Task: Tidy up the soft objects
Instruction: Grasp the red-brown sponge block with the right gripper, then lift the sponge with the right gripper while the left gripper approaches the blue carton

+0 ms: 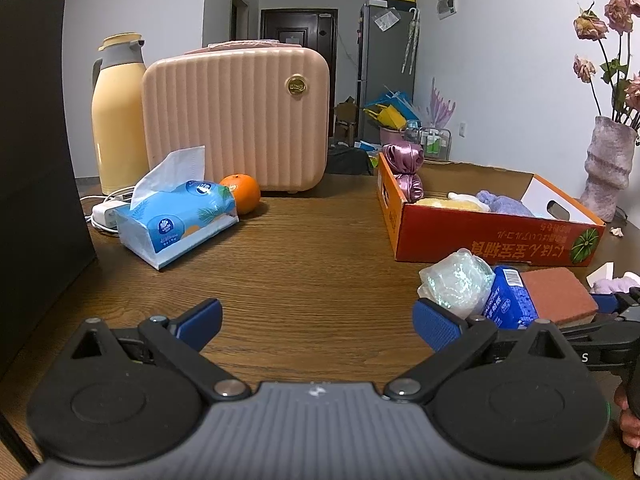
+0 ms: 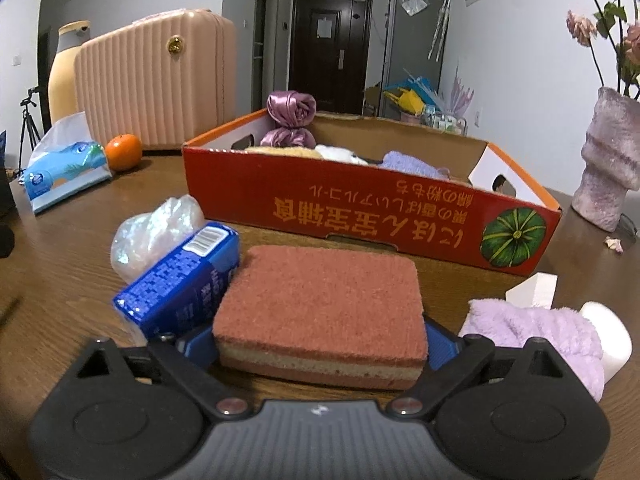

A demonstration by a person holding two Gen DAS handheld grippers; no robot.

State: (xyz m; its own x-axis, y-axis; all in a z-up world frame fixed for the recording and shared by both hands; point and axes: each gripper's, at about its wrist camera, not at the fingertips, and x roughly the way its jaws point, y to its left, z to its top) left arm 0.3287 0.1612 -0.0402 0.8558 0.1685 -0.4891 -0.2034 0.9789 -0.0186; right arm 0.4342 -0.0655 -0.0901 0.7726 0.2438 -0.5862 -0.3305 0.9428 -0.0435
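Note:
A reddish sponge (image 2: 320, 304) lies flat on the wooden table, between the wide-apart jaws of my right gripper (image 2: 318, 344). The blue pads (image 2: 438, 344) sit close by its short sides, and the sponge looks unsquashed. Left of the sponge lean a blue tissue pack (image 2: 180, 284) and a clear plastic bundle (image 2: 152, 232). A lilac towel (image 2: 532, 332) lies on the sponge's right. Behind stands the orange cardboard box (image 2: 360, 208) holding a pink satin piece (image 2: 290, 116) and other soft items. My left gripper (image 1: 318, 312) hangs open over bare table, left of the bundle (image 1: 456, 276).
A blue tissue box (image 1: 176, 220), an orange (image 1: 242, 192), a pink ribbed case (image 1: 236, 120) and a yellow thermos (image 1: 116, 120) stand at the back left. A dark panel (image 1: 36, 160) walls the left edge. A lilac vase (image 2: 608, 160) stands right of the box.

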